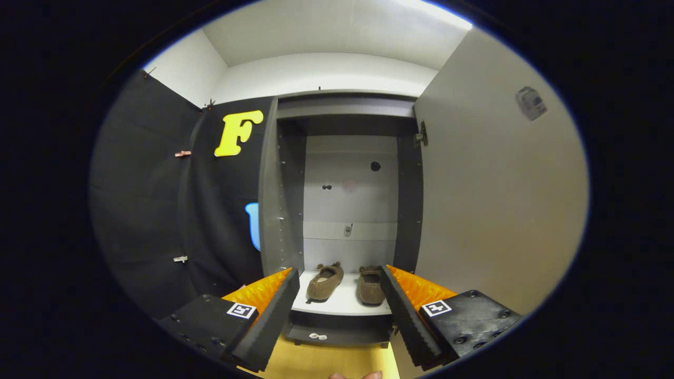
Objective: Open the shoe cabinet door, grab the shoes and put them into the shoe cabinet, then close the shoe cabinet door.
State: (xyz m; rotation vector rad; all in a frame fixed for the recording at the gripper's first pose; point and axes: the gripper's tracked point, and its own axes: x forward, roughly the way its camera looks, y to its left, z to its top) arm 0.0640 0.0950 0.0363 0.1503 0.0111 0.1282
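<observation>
Tongs (pixel 342 310) spread wide, gripping nothing. Both shoes (pixel 325 282) sit on the cabinet shelf (pixel 342 304) just ahead, betw. the tips. Door (pixel 495 200) swung open to the right. Risk: closing w/ a loose push, door may not latch.

The hand-held gripper (pixel 341 276) holds its fingers wide apart, and their bases run out of sight at the bottom. The right finger covers the outer edge of the right shoe (pixel 371 286). The open door (pixel 495 210) is cut off along its far side and its bottom, and a small sticker (pixel 531 103) high on it is too blurred to make out. A tiny object (pixel 348 230) on the back panel of the shoe cabinet (pixel 284 210) is too small to identify. Fingertips (pixel 358 375) of a person barely show below.
</observation>
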